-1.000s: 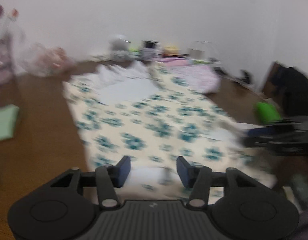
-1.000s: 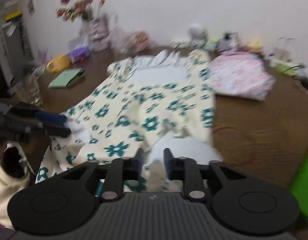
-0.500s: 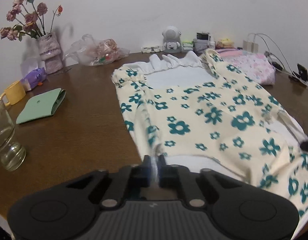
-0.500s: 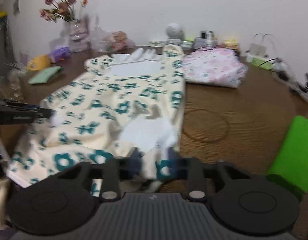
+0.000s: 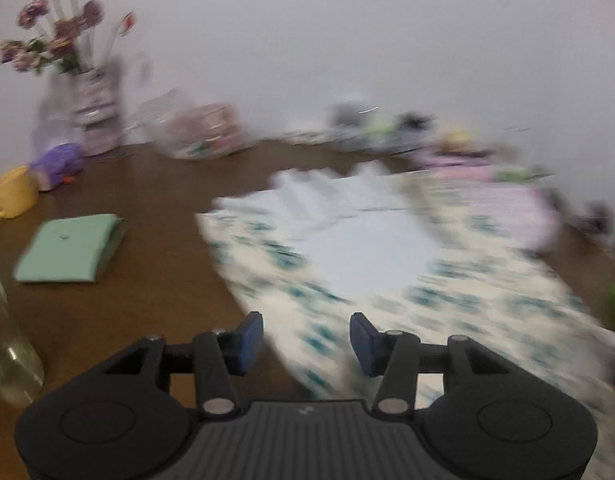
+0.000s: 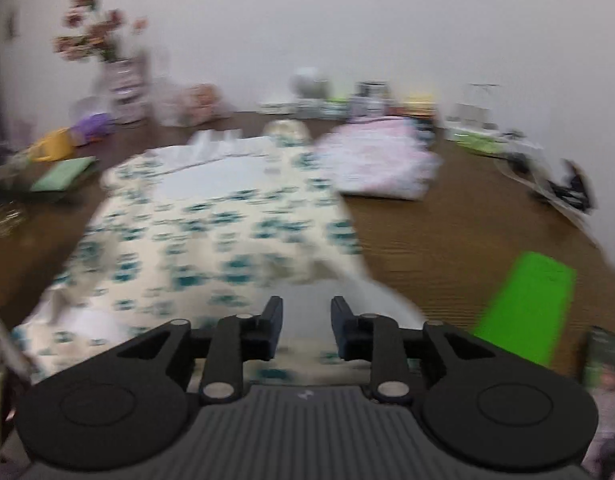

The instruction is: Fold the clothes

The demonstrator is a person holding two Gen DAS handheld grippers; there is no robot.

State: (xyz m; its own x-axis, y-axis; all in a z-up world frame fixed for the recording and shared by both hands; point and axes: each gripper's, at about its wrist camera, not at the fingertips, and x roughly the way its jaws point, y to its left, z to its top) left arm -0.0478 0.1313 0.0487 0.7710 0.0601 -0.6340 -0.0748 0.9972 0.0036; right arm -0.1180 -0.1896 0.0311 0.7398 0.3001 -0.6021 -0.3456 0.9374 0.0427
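Note:
A cream dress with teal flowers (image 5: 407, 280) lies spread on the brown table, white ruffled collar at the far end; both views are motion-blurred. In the right wrist view the same dress (image 6: 211, 232) fills the left and middle of the table. My left gripper (image 5: 306, 342) is open above the dress's near left edge, nothing between its blue pads. My right gripper (image 6: 306, 330) is open over the dress's near right corner, with only cloth below the gap.
A folded pink garment (image 6: 383, 164) lies beyond the dress at the right. A green folded cloth (image 5: 69, 248), yellow cup (image 5: 11, 198), glass (image 5: 7, 344) and flower vase (image 5: 95, 120) stand at the left. A bright green object (image 6: 527, 296) lies at the right.
Half a second ago both grippers were shut on the dress's hem; now both are open and the cloth lies released. Both cameras have risen and are moving.

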